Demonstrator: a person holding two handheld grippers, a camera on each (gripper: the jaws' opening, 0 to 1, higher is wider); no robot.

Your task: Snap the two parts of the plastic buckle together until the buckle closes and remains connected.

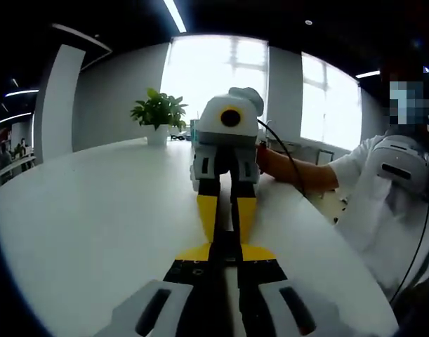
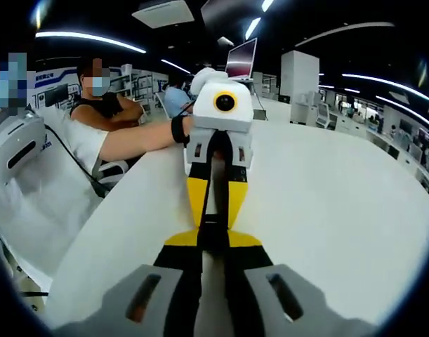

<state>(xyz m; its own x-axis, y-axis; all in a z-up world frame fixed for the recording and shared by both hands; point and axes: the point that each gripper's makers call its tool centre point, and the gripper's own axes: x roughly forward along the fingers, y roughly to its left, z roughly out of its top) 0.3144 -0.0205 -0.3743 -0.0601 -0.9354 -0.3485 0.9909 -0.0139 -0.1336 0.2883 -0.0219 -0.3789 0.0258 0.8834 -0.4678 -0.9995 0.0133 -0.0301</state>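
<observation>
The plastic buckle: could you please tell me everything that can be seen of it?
The plastic buckle looks black and narrow, mostly hidden. It is pinched above the white table where the left gripper and right gripper meet tip to tip, jaws closed on it. Whether its two parts are latched cannot be told.

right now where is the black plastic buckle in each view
Left gripper view: the black plastic buckle sits at lower centre, between this view's own yellow-tipped jaws and those of the opposing right gripper, which faces the camera.
Right gripper view: the buckle sits at lower centre again, with the left gripper facing the camera just beyond it.
Shared landmark: the white round table under both grippers.
</observation>
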